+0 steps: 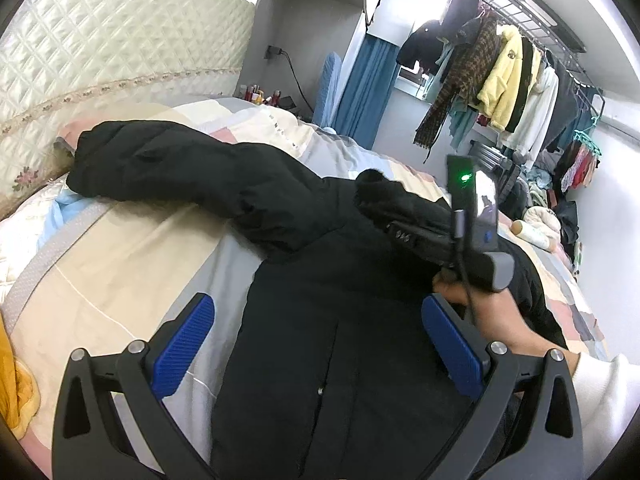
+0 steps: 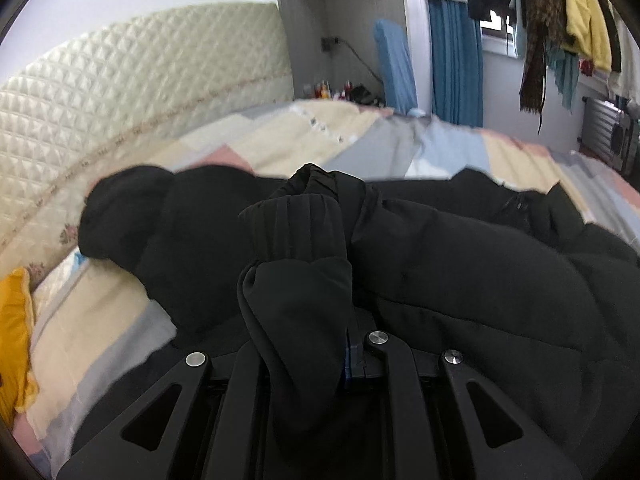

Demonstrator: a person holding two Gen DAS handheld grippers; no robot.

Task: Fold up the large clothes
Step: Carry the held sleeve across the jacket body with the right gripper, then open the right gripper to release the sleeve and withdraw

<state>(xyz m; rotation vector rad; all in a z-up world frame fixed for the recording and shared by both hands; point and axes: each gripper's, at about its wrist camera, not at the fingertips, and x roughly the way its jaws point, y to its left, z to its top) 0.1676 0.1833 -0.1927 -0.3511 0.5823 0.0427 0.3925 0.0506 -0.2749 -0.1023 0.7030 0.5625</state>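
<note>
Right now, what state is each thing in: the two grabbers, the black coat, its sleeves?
Left gripper: open, hovering over the coat, holding nothing.
Right gripper: shut on a sleeve cuff.
Black coat: spread on the bed, not yet folded.
Gripped sleeve: lifted and bunched over the coat body.
Other sleeve: stretched out flat toward the headboard.

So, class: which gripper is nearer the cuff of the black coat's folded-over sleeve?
Right. The right gripper is shut on the sleeve cuff, gripping it directly. The left gripper is open above the black coat body, apart from that cuff.
</note>
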